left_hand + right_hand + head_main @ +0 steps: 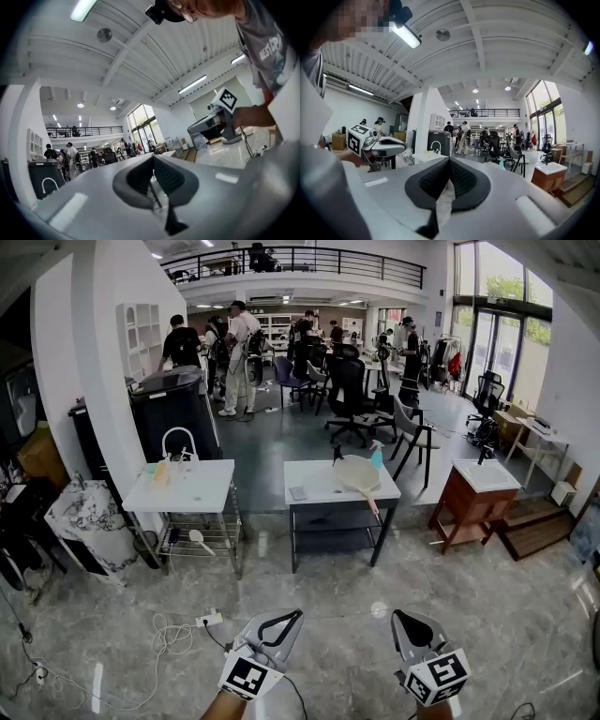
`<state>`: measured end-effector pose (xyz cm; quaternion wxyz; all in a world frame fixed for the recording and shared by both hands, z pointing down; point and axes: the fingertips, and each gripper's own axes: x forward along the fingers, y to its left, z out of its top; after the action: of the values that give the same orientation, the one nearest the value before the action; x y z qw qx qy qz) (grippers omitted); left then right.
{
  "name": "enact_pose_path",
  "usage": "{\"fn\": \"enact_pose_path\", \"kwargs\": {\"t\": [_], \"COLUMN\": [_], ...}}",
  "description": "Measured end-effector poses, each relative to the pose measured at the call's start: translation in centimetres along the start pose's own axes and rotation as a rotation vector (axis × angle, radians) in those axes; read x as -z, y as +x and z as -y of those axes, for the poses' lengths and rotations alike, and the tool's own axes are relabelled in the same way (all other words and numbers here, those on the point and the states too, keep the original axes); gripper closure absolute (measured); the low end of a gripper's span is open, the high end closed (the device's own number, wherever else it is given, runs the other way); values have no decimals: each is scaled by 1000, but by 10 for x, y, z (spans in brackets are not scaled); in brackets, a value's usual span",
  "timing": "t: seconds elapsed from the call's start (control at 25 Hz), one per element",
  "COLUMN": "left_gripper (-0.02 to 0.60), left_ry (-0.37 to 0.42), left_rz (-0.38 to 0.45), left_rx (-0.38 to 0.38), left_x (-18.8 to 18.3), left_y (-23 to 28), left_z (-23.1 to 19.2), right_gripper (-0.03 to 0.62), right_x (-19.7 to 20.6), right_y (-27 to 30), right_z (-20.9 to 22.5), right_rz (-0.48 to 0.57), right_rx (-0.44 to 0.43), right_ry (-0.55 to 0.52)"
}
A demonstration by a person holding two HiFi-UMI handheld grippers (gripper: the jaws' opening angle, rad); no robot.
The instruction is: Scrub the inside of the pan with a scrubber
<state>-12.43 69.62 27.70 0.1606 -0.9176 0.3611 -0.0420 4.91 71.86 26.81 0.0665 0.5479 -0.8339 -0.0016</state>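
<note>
In the head view, the person is standing far back from the tables. The pan point(357, 472) is lying on the white table point(314, 482) in the middle of the room, well apart from both claws. It is pale and round, and its long handle point(373, 505) is sticking out over the near edge of the table. A blue bottle point(376, 454) is standing just behind the pan. A small flat grey thing point(298, 493) is lying near the pan. It may be the scrubber, but it is too small to tell. The left gripper point(297, 614) and the right gripper point(397, 614) are hanging low over the floor, side by side.

In the left gripper view, the two black pads are pressing together at their tips. This claw is clenched on nothing.

In the right gripper view, the pads are meeting too, with nothing between them. This claw is clenched and empty as well.

I think the pan is stiff and a bit heavy, and it could slide on the smooth table when it is being rubbed. The handle looks like the best place to hold it. A scrubber would likely be soft and light, so a gentle pinch on its sides should do.
</note>
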Motion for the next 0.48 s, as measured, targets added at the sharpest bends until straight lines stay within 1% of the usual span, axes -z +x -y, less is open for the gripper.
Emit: {"fn": "enact_pose_path", "kwargs": {"t": [0.48], "left_gripper": [580], "left_ry": [-11], "left_rz": [1], "left_rx": [9], "left_x": [4], "left_y": [-3], "left_z": [-16], "right_gripper": [595], "right_x": [-5], "right_y": [12], "right_z": [-6], "right_rz": [-9], "right_rx": [13], "right_ry": [-3]}}
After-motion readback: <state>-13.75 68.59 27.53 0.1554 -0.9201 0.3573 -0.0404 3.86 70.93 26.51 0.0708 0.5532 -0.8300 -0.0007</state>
